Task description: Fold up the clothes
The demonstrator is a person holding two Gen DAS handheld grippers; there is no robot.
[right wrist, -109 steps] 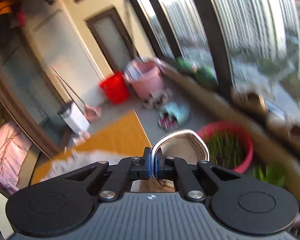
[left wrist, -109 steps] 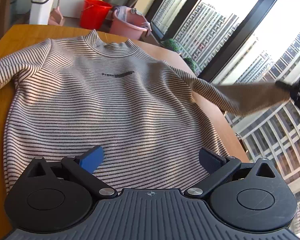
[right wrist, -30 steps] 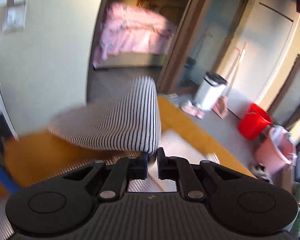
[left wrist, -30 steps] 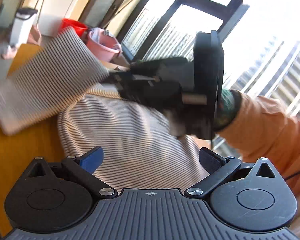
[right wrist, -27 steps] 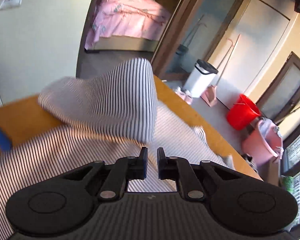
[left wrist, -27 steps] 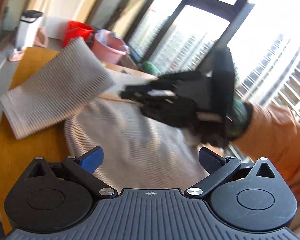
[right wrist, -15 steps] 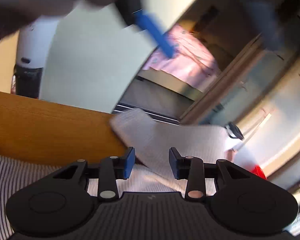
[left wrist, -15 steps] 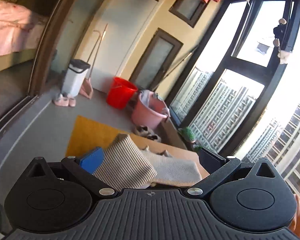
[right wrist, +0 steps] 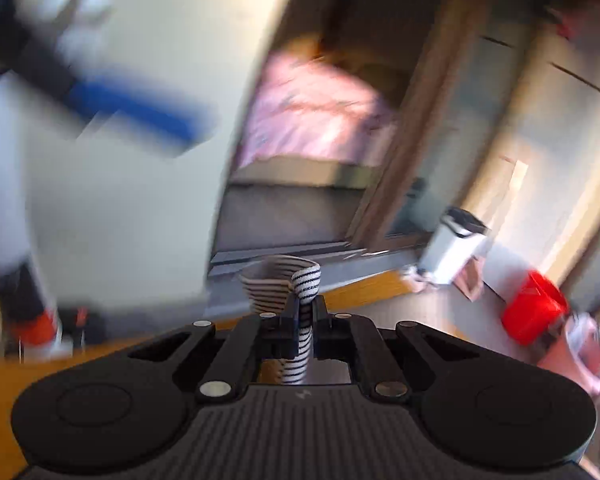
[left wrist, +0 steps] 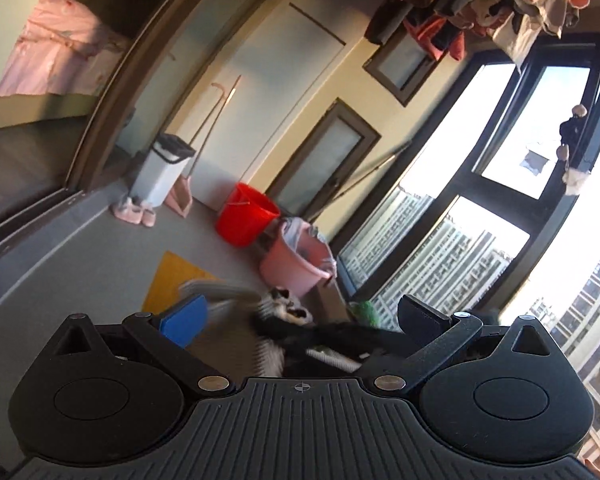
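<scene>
My right gripper [right wrist: 303, 320] is shut on a fold of the black-and-white striped sweater [right wrist: 300, 292], whose cloth loops up above the jaws. My left gripper [left wrist: 300, 316] is open and holds nothing, raised above the table and pointing across the room. Between and below its fingers I see blurred striped cloth [left wrist: 268, 356] and the black body of the right gripper [left wrist: 340, 340]. In the right wrist view the left gripper's blue finger [right wrist: 140, 114] is a blur at the upper left. Most of the sweater is hidden.
The orange wooden table [right wrist: 360, 288] shows only as a strip; its far corner [left wrist: 172, 280] shows in the left view. Past it stand a red bucket [left wrist: 246, 216], a pink bucket [left wrist: 296, 268] and a white bin [left wrist: 162, 172]. Tall windows [left wrist: 440, 240] run along the right.
My right gripper, open over the sleeve half a second ago, has shut on the striped cloth and lifted it. My left gripper has tilted further up, and the right gripper now sits below its fingers.
</scene>
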